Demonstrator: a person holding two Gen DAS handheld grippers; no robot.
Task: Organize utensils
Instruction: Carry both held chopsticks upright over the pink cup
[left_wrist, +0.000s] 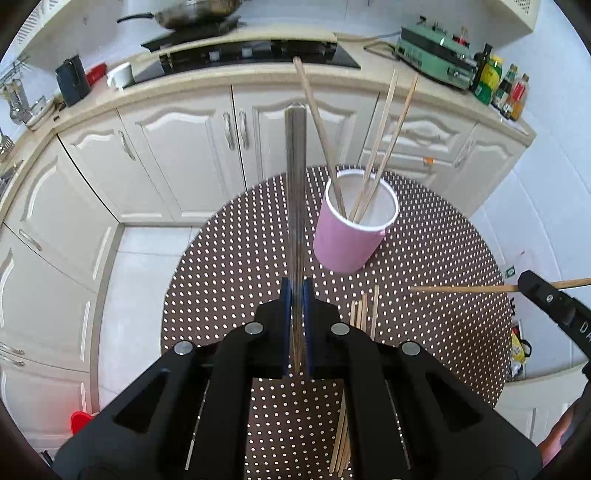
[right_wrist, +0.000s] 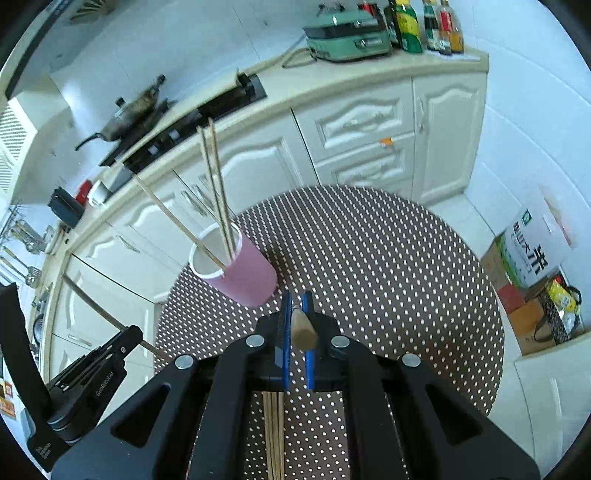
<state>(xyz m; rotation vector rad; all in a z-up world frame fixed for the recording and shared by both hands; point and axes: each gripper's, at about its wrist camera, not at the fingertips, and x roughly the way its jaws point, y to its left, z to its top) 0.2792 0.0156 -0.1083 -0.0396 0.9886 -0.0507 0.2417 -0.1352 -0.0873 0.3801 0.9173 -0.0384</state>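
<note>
A round table (left_wrist: 436, 236) with a brown cloth full of white dots carries everything here. A pink cup (left_wrist: 351, 236) stands upright near the far edge of the table, white on the inside, and three wooden chopsticks (left_wrist: 384, 147) lean in it with their tops sticking out over the rim.

The left gripper (left_wrist: 296, 295) is up in the air over the near part of the table. Its two blue pads (left_wrist: 285, 325) are pressed close together and pinch a chopstick (left_wrist: 295, 184) — it points straight ahead along the fingers and looks grey and blurry, so close to the camera. The cup is just to the right of it.

The right gripper (right_wrist: 296, 306) is also squeezed tight on a chopstick (right_wrist: 303, 330) (in its own view only the thick, blunt end shows between the pads). In the left view that same stick lies level in the air over the right edge of the table.

More loose chopsticks (left_wrist: 364, 314) lie flat in a little bunch at the near edge of the table, under the grippers. Behind the table are white cupboards (left_wrist: 192, 147) and a counter with a black stove (left_wrist: 258, 55)
</note>
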